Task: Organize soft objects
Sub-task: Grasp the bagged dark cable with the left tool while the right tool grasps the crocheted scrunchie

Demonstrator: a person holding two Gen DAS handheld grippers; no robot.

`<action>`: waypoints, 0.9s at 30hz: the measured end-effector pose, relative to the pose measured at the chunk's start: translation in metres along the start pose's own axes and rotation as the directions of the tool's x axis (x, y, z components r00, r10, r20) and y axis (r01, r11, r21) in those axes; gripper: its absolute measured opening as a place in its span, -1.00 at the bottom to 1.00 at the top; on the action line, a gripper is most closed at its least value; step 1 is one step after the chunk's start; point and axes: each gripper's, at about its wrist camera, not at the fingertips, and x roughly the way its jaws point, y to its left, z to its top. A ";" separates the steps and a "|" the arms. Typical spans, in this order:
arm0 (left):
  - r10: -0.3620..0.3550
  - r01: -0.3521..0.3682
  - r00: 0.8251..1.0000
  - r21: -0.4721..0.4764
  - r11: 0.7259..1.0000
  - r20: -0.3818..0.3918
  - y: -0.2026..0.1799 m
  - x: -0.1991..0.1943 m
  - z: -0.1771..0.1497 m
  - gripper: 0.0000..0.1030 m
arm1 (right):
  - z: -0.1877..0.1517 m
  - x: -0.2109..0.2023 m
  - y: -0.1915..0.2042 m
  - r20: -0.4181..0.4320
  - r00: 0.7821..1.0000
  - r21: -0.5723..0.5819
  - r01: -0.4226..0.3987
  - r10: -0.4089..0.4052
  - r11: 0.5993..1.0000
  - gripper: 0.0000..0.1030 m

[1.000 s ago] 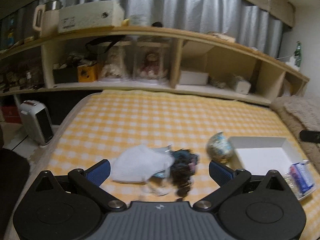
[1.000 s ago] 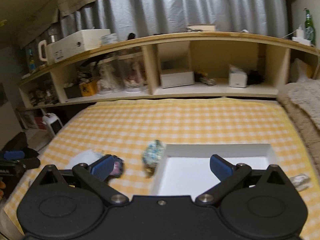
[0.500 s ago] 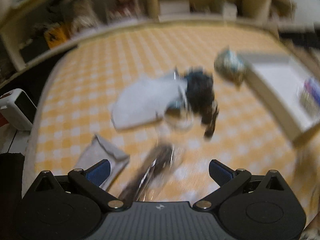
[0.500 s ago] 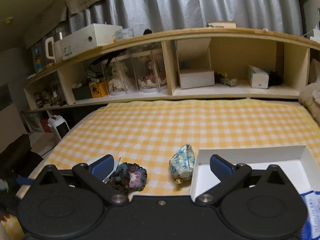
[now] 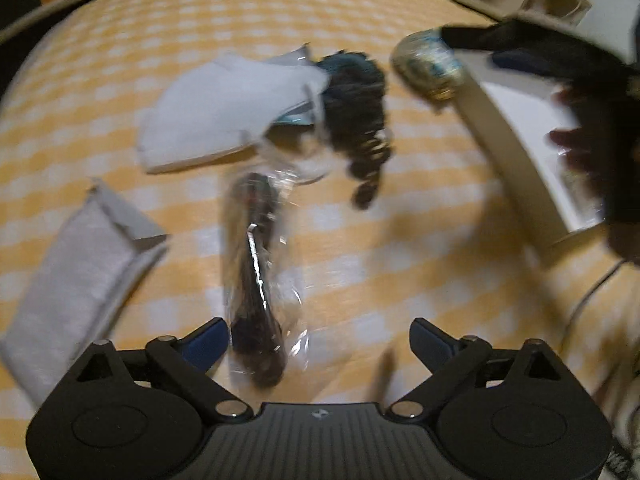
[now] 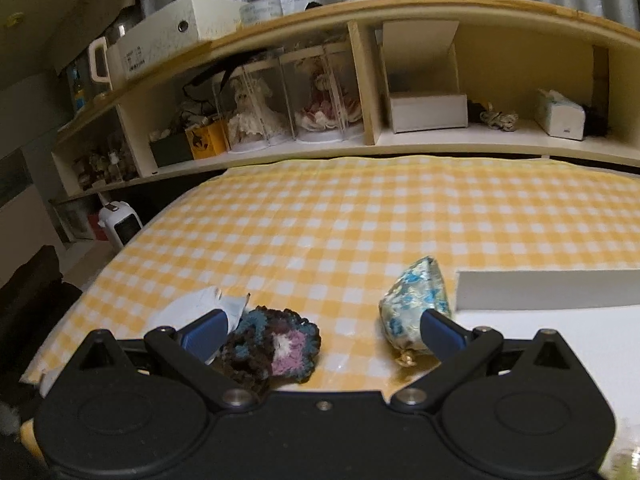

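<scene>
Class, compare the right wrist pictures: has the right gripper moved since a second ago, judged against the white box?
Yes. The right gripper shifted left: the white box, earlier between its fingers, now sits right; crocheted piece lies between.

No text, brand name or number can be read with any certainty in either view. In the right wrist view a white box (image 6: 168, 42) on top of the shelf at about 11 o'clock bears a small label with dark print, too small to make out. A yellow box (image 6: 204, 138) on the lower shelf at about 10 o'clock carries a black figure-like sign, with no letters that can be told. The gripper body (image 5: 319, 413) in the left wrist view shows a tiny pale emblem at 6 o'clock, unreadable. The left wrist view is otherwise too blurred for print.
</scene>
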 end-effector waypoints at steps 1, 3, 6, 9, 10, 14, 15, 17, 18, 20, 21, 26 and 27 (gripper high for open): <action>-0.049 0.049 0.999 -0.014 0.999 0.003 -0.001 0.000 0.001 0.85 | -0.001 0.007 0.001 -0.010 1.000 0.002 0.002 -0.002 1.000 1.00; -0.095 0.096 0.995 -0.029 0.995 0.012 -0.004 0.000 0.002 0.84 | -0.004 0.020 0.002 -0.037 0.999 0.006 -0.018 0.019 1.000 1.00; -0.084 0.084 0.996 -0.057 0.995 0.014 -0.007 0.004 0.005 0.71 | -0.009 0.035 0.008 -0.075 0.996 0.000 -0.057 0.057 0.998 1.00; -0.043 0.045 0.999 -0.119 0.992 0.022 -0.006 0.009 0.011 0.56 | -0.013 0.047 0.014 -0.107 0.991 0.006 -0.076 0.076 0.997 0.90; -0.032 0.036 0.999 -0.143 0.989 0.033 -0.005 0.009 0.013 0.50 | -0.013 0.050 0.015 -0.109 0.990 0.017 -0.084 0.085 0.996 0.83; 0.022 -0.008 0.998 -0.209 0.978 0.066 -0.003 0.008 0.020 0.37 | -0.018 0.064 0.017 -0.131 0.985 0.074 -0.107 0.116 0.992 0.65; 0.036 -0.020 0.997 -0.213 0.977 0.070 -0.003 0.009 0.021 0.35 | -0.020 0.067 0.019 -0.136 0.984 0.075 -0.109 0.118 0.991 0.58; 0.062 -0.043 0.995 -0.216 0.975 0.078 -0.005 0.010 0.023 0.26 | -0.023 0.074 0.023 -0.155 0.981 0.066 -0.110 0.119 0.992 0.47; 0.072 -0.053 0.994 -0.218 0.974 0.081 -0.005 0.010 0.023 0.24 | -0.025 0.076 0.023 -0.155 0.980 0.071 -0.113 0.123 0.991 0.45; 0.106 -0.085 0.990 -0.219 0.972 0.087 -0.006 0.010 0.025 0.24 | -0.026 0.079 0.022 -0.151 0.979 0.099 -0.122 0.136 0.988 0.39; 0.128 -0.107 0.988 -0.211 0.972 0.088 -0.007 0.011 0.027 0.24 | -0.027 0.080 0.022 -0.149 0.978 0.108 -0.131 0.146 0.985 0.33; 0.154 -0.137 0.985 -0.182 0.974 0.082 -0.010 0.015 0.030 0.20 | -0.033 0.086 0.026 -0.179 0.971 0.107 -0.142 0.160 0.984 0.11; 0.158 -0.141 0.984 -0.181 0.973 0.083 -0.011 0.015 0.030 0.15 | -0.033 0.086 0.027 -0.183 0.969 0.113 -0.146 0.165 0.983 0.00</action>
